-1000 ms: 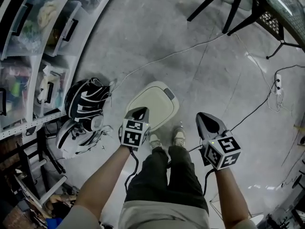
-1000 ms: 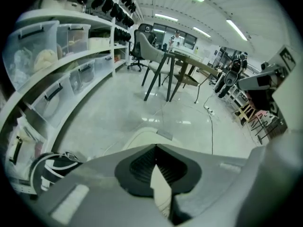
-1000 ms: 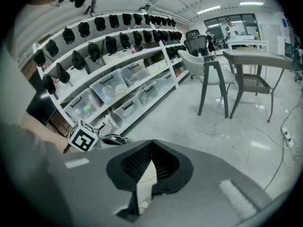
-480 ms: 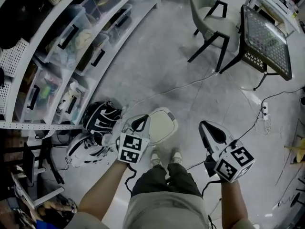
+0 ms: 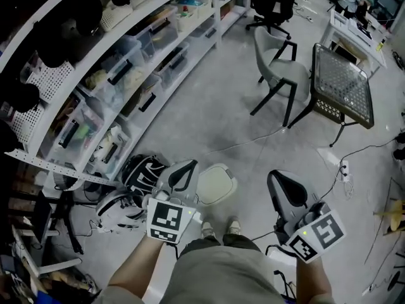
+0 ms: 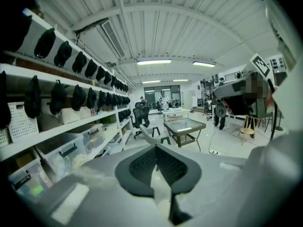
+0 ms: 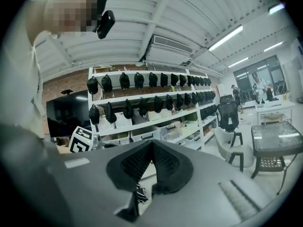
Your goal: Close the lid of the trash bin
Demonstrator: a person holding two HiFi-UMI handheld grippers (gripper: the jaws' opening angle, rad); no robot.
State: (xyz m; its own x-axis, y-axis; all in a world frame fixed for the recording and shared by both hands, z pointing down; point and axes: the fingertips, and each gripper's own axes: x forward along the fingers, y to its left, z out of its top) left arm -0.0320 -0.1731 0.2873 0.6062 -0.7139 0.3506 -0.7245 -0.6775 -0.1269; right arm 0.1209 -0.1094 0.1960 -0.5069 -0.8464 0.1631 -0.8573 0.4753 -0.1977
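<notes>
Standing over the trash bin, the person holds both tools level and pointed out into the room, so neither gripper view shows the bin at all. It sits on the polished concrete floor just ahead of the person's shoes, below and between the two tools. The left gripper is plainly nearer: in the head view its tip overlaps the bin's left edge, while the right gripper hangs well off to the bin's right. The cream plastic lid, a rounded rectangle with a matte top, seems to run its longer side away from the person, and it looks to be lying flat already, so little may remain beyond a press downward. Each tool's dark ribbed pads meet tip to tip with nothing between them, as both gripper views show. A black-and-white patterned bag lies just left of the bin, under metal shelving stacked with clear plastic tubs.
</notes>
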